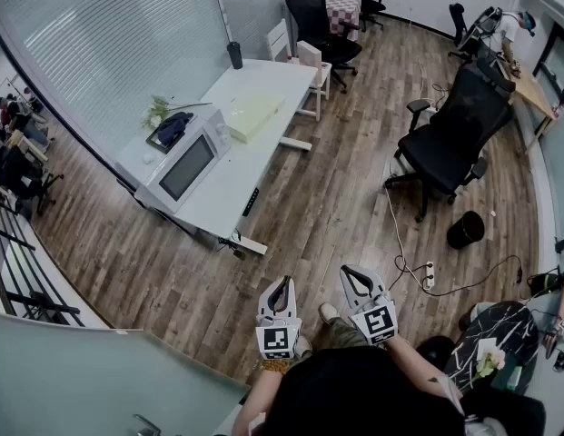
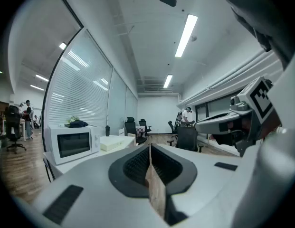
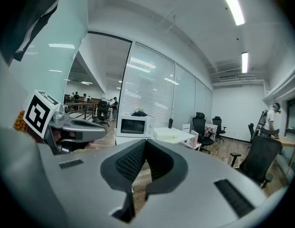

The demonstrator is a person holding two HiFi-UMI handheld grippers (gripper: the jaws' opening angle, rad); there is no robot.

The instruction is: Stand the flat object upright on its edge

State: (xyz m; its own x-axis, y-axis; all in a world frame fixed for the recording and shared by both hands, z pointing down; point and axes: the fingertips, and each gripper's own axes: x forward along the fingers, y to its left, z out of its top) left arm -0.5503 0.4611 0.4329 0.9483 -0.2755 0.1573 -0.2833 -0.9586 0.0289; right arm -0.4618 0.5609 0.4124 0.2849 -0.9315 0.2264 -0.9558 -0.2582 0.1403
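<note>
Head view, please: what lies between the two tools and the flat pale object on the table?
Only wooden floor and bare tabletop, seen in the head view.

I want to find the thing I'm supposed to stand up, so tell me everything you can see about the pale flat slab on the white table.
The pale flat slab is a cream-yellow rectangle, thick like a board or a shallow box; its material can't be told from here. It lies flat on its broad face on the white table, close beside the microwave towards the table's far end, slightly skewed to the table's edges. Nothing rests on it.
</note>
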